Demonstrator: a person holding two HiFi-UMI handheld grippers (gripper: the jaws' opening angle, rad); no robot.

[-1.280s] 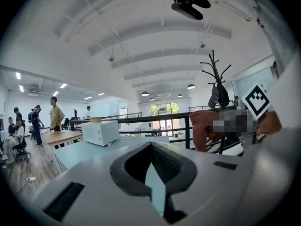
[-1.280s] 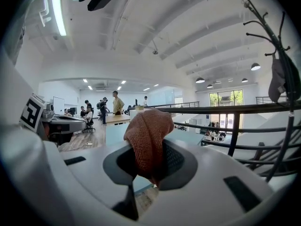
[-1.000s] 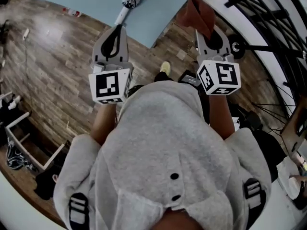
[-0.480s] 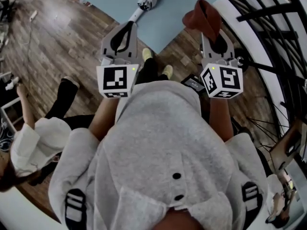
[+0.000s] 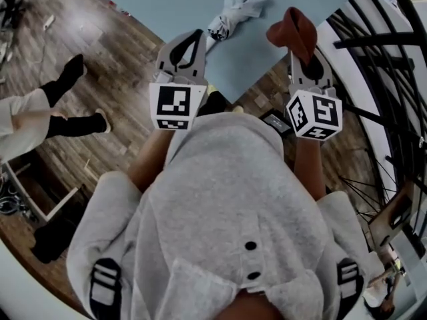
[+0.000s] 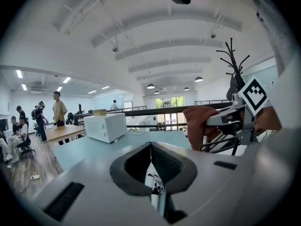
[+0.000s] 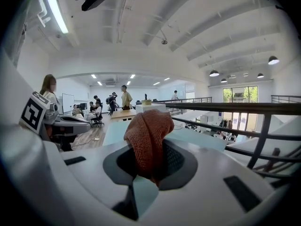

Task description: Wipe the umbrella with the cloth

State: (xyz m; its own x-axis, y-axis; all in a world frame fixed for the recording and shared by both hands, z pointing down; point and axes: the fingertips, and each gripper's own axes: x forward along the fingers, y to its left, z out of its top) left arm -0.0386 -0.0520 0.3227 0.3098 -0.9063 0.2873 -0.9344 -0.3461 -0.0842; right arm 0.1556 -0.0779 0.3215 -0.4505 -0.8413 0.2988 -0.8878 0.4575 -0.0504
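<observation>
A folded white and grey umbrella [image 5: 237,4] hangs over the light blue table [image 5: 167,5] just beyond my left gripper [image 5: 198,35]. That gripper is shut, with the umbrella's near end caught between its jaws. In the left gripper view the patterned umbrella [image 6: 156,186] shows below the closed left gripper [image 6: 150,147]. My right gripper [image 5: 301,53] is shut on a rust-coloured cloth [image 5: 293,31] that stands bunched above its jaws. In the right gripper view the cloth [image 7: 148,135] fills the right gripper [image 7: 150,171]. The cloth [image 6: 200,126] hangs to the right of the umbrella, apart from it.
A black metal railing [image 5: 373,19] runs along the right side, close to my right hand. A white box [image 6: 106,126] stands on the table [image 6: 89,147] ahead. A bystander's legs [image 5: 60,112] are on the wooden floor at left. A coat rack [image 6: 233,65] rises behind the cloth.
Both grippers have moved forward over the corner of the blue table, carrying the umbrella and the cloth. The bystander at left has shifted further left.
</observation>
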